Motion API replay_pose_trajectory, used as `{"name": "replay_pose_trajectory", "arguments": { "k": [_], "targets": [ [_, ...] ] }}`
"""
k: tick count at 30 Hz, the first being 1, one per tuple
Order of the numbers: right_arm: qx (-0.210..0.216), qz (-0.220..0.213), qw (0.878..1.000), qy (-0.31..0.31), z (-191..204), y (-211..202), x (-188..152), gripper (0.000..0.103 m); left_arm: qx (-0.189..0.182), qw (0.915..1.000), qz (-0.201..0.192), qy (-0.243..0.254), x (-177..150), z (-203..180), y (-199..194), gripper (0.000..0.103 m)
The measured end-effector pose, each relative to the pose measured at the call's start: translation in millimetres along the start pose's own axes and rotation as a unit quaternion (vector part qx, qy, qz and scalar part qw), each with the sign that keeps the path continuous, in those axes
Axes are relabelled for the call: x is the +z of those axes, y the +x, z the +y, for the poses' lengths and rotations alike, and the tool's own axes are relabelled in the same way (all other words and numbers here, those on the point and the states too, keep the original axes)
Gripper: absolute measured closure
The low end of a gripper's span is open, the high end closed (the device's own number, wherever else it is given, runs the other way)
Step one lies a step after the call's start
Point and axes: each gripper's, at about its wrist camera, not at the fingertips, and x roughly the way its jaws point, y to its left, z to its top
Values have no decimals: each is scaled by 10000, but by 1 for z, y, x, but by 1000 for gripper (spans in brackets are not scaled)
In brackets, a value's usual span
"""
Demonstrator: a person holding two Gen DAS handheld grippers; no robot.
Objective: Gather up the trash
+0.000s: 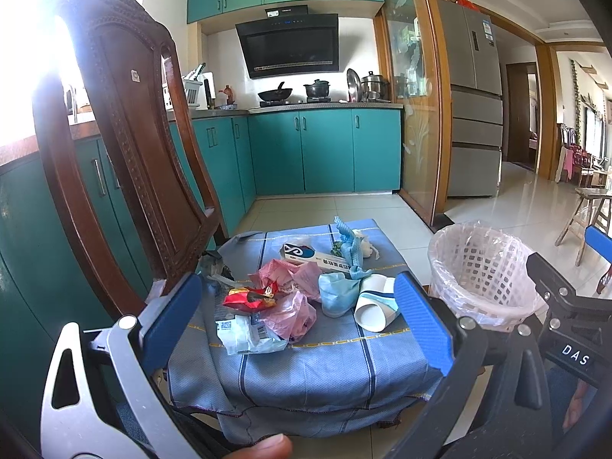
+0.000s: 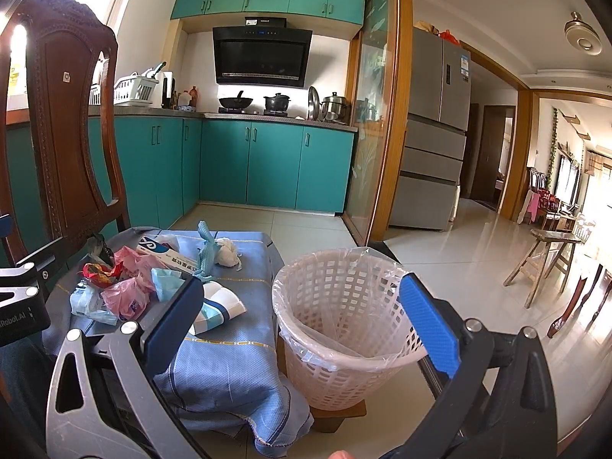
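here both claws, left claw (image 1: 296, 317) and right claw (image 2: 302, 317), gape wide, empty; paper cup (image 2: 218, 306) half hidden behind finger

The right gripper (image 2: 302, 317), jaws spread, hovers near a lined basket (image 2: 344, 325), apparently empty, beside littered cloth (image 2: 229, 363).

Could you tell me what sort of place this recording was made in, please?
A home kitchen, most likely: teal cabinets, a range hood above pots on the stove, and a fridge beside the doorway.

one basket (image 2: 336, 306), one paper cup (image 1: 373, 306), two pink bags (image 1: 294, 313), one chair (image 1: 126, 145).
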Motion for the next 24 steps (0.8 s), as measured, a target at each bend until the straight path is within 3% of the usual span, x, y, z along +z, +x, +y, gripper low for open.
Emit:
{"name": "replay_pose_trajectory", "arguments": {
  "k": [24],
  "targets": [
    [-1, 8, 10000, -15, 1, -2, 4, 3, -9, 10000, 25, -11, 0, 1, 1, 3]
  ]
}}
